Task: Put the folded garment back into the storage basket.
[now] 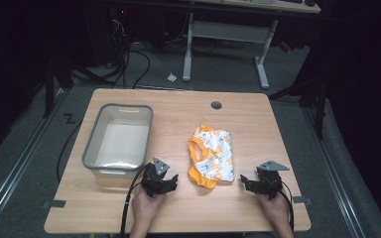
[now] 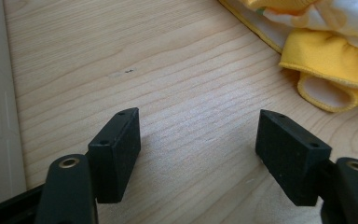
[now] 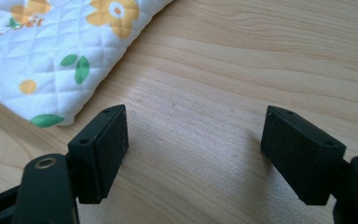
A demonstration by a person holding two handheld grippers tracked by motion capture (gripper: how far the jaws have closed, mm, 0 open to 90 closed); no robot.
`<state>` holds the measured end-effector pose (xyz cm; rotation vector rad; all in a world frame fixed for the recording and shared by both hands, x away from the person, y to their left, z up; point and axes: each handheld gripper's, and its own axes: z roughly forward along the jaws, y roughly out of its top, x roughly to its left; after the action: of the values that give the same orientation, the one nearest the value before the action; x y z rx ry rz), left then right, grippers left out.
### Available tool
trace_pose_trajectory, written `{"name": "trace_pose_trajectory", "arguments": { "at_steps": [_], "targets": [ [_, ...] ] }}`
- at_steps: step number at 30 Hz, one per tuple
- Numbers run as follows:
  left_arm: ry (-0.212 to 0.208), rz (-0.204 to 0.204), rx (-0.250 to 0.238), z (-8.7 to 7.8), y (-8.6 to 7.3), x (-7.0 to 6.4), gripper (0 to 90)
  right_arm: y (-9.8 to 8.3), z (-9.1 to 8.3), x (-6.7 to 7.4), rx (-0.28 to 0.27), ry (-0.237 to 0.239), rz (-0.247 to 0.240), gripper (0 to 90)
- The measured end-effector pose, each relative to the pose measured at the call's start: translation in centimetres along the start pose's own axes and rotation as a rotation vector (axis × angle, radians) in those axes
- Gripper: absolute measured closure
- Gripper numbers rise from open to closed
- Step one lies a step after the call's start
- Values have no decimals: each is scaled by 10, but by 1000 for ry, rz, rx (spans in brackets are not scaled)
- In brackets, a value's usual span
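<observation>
While a folded quilted garment [image 1: 212, 157], white with orange flowers and yellow trim, lies near the middle of the wooden surface [image 1: 258, 124], the left hand-held gripper [image 1: 164, 182] rests just to its left, jaws spread with only bare wood between them. At the garment's right, the right hand-held gripper [image 1: 250, 182] sits low on the surface, likewise released and empty, the cloth's corner just beside one jaw. A grey plastic bin [image 1: 92, 144] stands at the left, close to the left hand-held gripper.
</observation>
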<state>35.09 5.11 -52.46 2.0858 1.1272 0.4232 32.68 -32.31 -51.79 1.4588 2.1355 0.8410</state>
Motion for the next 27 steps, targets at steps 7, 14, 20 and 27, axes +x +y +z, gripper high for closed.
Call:
{"name": "trace_pose_trajectory", "arguments": {
  "at_steps": [7, 14, 20, 27],
  "targets": [
    [1, 2, 1, 0, 0, 0, 309, 0, 0, 0, 0, 0, 0, 235],
    [8, 1, 0, 0, 0, -2, 304, 0, 0, 0, 0, 0, 1, 235],
    [7, 3, 4, 0, -1, -2, 294, 0, 0, 0, 0, 0, 1, 235],
    [17, -7, 6, -1, -1, -3, 285, 0, 0, 0, 0, 0, 0, 235]
  ]
}}
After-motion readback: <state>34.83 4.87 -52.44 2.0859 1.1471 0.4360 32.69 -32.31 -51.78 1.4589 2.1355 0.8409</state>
